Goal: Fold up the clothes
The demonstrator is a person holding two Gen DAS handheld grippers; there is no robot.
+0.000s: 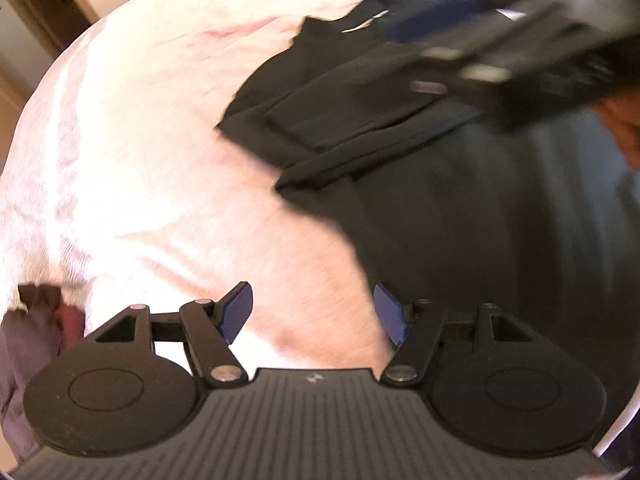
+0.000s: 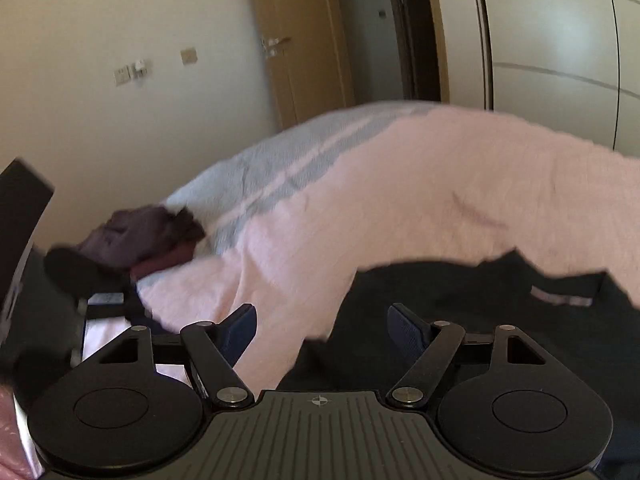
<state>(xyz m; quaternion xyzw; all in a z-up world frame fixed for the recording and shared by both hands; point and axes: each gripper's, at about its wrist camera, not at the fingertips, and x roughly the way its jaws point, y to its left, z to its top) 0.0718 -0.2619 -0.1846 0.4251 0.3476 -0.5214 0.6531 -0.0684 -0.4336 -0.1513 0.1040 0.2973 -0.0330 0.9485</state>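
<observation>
A: Where is the garment?

B: A black garment (image 1: 420,168) lies spread on the pink bedspread (image 1: 140,140). In the left wrist view it fills the right half of the scene, with a folded part and a collar toward the far side and a flat dark expanse nearer.

A: And relative to the left gripper (image 1: 314,316)?

B: Its jaws stand wide apart with nothing between them. The gap sits mostly over bare pink cloth; the garment's near left edge runs down beside the right blue pad, so the fabric is just beside that pad and beyond it, not in the grip.

A: The right gripper (image 2: 322,330)?

B: Also spread open and empty. In its own view the garment (image 2: 500,320) lies ahead and to the right, its left edge cutting between the two pads, with a pale label near the far right. The left pad is over pink bedspread (image 2: 400,200).

A: Can you see one tool from the other?

B: Yes. From the left wrist camera the right gripper (image 1: 436,20) shows blurred at the far right, above the garment's collar end. A hand (image 1: 624,136) shows at the right edge.

A: Anything else on the bed?

B: A crumpled purple and maroon pile of clothes (image 2: 148,236) at the far left, near a grey striped section of the bedspread. Beyond stand a wall and a wooden door (image 2: 304,48).
</observation>
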